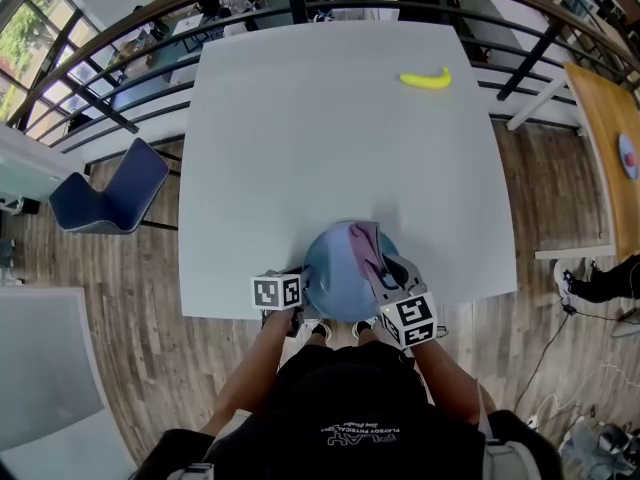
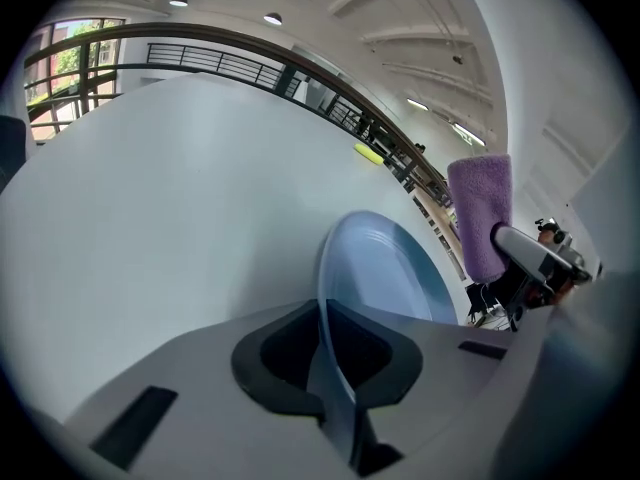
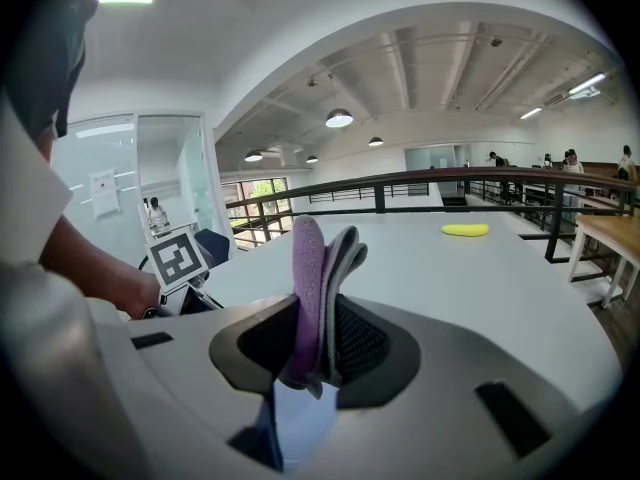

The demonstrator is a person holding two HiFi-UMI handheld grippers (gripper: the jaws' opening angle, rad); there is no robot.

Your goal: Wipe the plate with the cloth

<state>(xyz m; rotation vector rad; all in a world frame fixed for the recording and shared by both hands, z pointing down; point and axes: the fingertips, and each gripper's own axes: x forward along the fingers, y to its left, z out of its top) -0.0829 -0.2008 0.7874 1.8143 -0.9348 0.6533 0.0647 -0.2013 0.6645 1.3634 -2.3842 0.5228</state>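
A light blue plate [image 1: 335,273] sits at the table's near edge, right in front of the person. In the left gripper view its rim [image 2: 325,308] stands on edge between the jaws, and my left gripper [image 2: 335,368] is shut on it. The left gripper [image 1: 298,288] is at the plate's left side in the head view. My right gripper [image 3: 320,338] is shut on a folded purple and grey cloth [image 3: 312,268], which sticks up from the jaws. The cloth [image 1: 368,250] hangs over the plate's right part. The left gripper view also shows the cloth [image 2: 480,213] beyond the plate [image 2: 395,268].
A yellow banana [image 1: 426,79] lies on the white table [image 1: 330,138] at the far right. A blue chair [image 1: 110,193] stands on the wooden floor to the left. A dark railing [image 1: 120,78] runs behind the table, and a wooden table [image 1: 605,138] is at the right.
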